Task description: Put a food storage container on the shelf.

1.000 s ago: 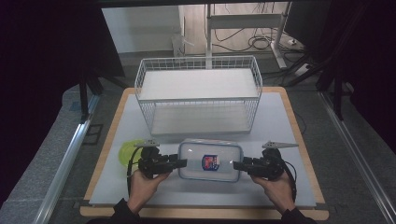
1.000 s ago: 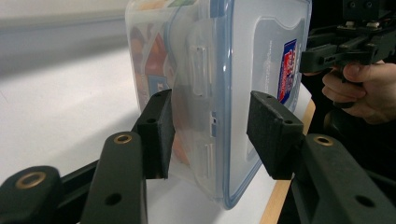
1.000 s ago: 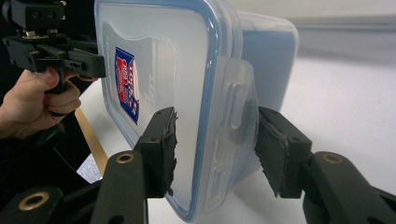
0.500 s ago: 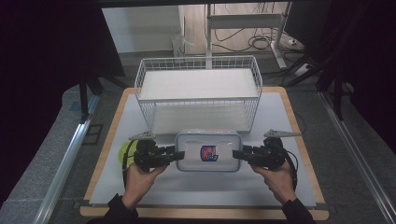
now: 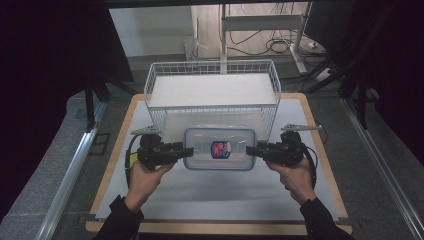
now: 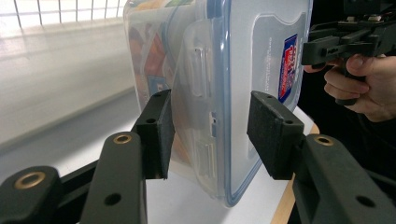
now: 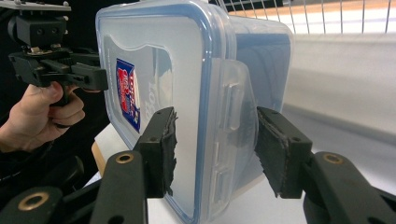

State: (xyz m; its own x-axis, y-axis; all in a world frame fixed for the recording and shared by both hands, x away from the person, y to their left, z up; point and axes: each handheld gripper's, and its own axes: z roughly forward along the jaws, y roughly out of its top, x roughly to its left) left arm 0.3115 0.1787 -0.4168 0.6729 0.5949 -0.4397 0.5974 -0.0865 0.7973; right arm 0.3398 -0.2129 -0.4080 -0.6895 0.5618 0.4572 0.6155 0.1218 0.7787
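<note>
The wire basket (image 5: 212, 95) stands empty in the upper centre of the high view, its front wall directly behind the load. The clear lidded container (image 5: 219, 148) has come up off the table since a second ago and has shifted from the lower centre of the frame toward the basket; it now hangs level just before the basket's front wall. Judgement: the lift is done, and the remaining work is to carry it over the rim and lower it inside.

The left gripper (image 5: 184, 151) clamps the container's left end, jaws roughly half closed, pads (image 6: 158, 133) pressed on lid and base either side of the latch. The right gripper (image 5: 252, 150) grips the right end likewise, pads (image 7: 164, 149) bearing on it.

The surface is a pale mat on a wood-edged board (image 5: 320, 165). A yellow-green object (image 5: 134, 159) lies partly hidden under the left gripper. The surrounding room is dark, with cables (image 5: 280, 46) on the floor beyond.
</note>
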